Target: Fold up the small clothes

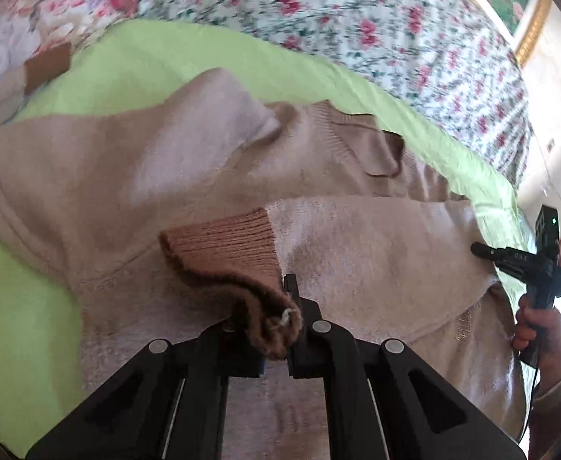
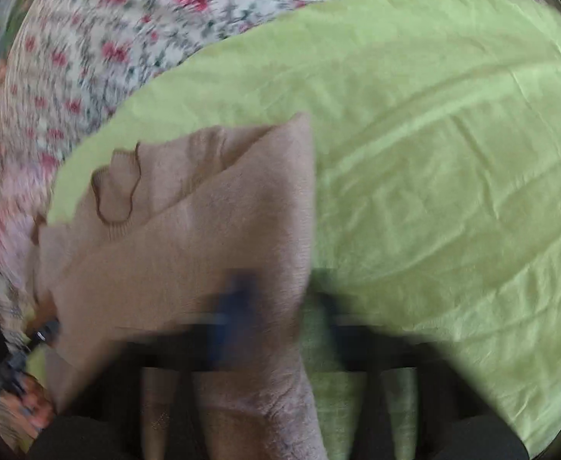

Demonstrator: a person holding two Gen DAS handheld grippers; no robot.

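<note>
Atop a bed in floral bedding (image 1: 395, 30), working over a lime-green sheet (image 1: 146, 57) with a beige sweater (image 1: 88, 176) lying spread on it, neckline toward the far side. Pinching the brown ribbed cuff (image 1: 222, 245) in the tightly closed left gripper (image 1: 284, 306), carrying that sleeve across the sweater's body. Holding the right gripper (image 1: 479, 249) at the sweater's right edge, a hand (image 1: 529, 322) wrapping its handle; too blurred for telling whether clamping the knit.
</note>
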